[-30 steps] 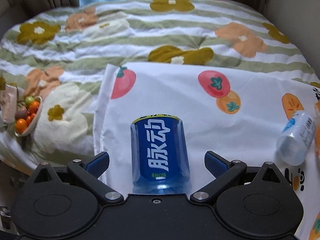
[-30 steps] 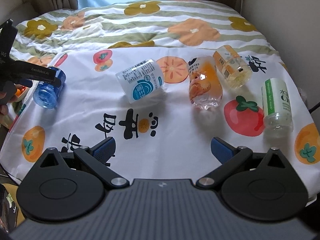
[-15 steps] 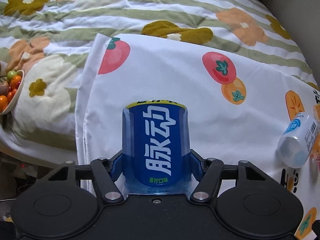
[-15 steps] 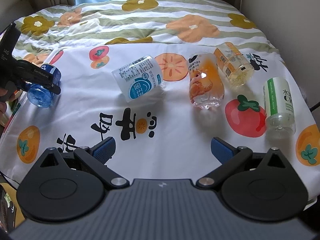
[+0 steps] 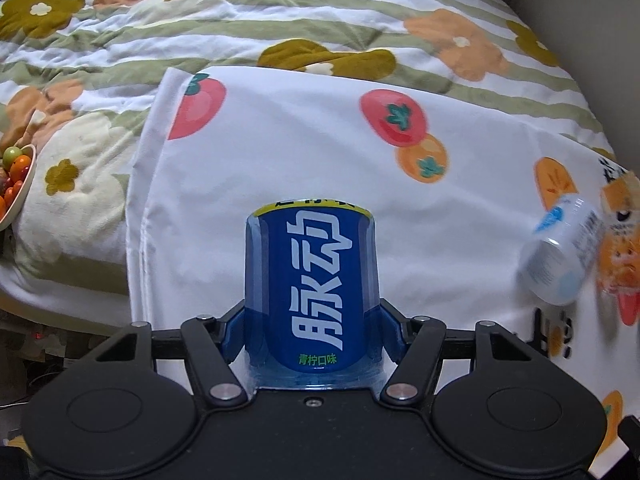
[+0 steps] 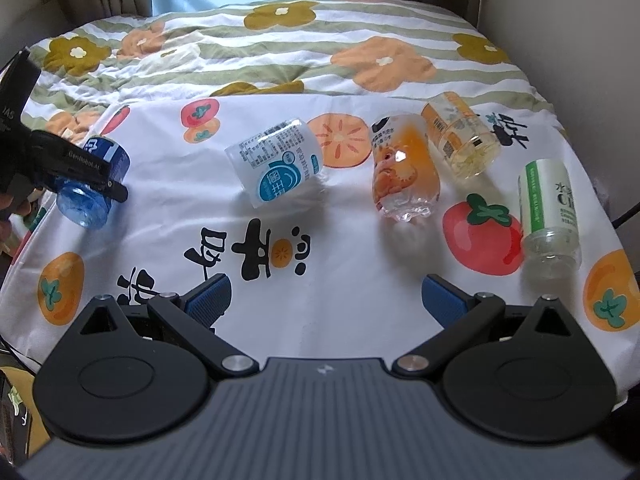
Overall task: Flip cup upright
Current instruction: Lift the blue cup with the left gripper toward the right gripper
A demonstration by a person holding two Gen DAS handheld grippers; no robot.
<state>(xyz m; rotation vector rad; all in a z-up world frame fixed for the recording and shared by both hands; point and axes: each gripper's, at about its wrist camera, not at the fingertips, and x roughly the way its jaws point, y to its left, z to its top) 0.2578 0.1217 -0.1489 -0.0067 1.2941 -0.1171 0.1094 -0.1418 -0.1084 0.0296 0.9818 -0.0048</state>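
Note:
A blue cup (image 5: 312, 288) with white lettering lies lengthwise between the fingers of my left gripper (image 5: 312, 334), which is shut on its sides near the base. In the right wrist view the same blue cup (image 6: 94, 184) hangs tilted at the far left, lifted off the white fruit-print cloth (image 6: 304, 216) in the left gripper (image 6: 76, 172). My right gripper (image 6: 326, 300) stands open over the cloth's near edge with nothing between its fingers.
Several other cups lie on their sides on the cloth: a white-and-blue one (image 6: 276, 164), an orange one (image 6: 404, 172), a yellow one (image 6: 460, 136), a green-labelled one (image 6: 550, 200). A bowl of small tomatoes (image 5: 14, 180) sits at the left on the flowered quilt (image 5: 280, 32).
My left gripper went from open around the lying blue cup to shut on it and has lifted it slightly off the cloth. The right gripper has barely moved.

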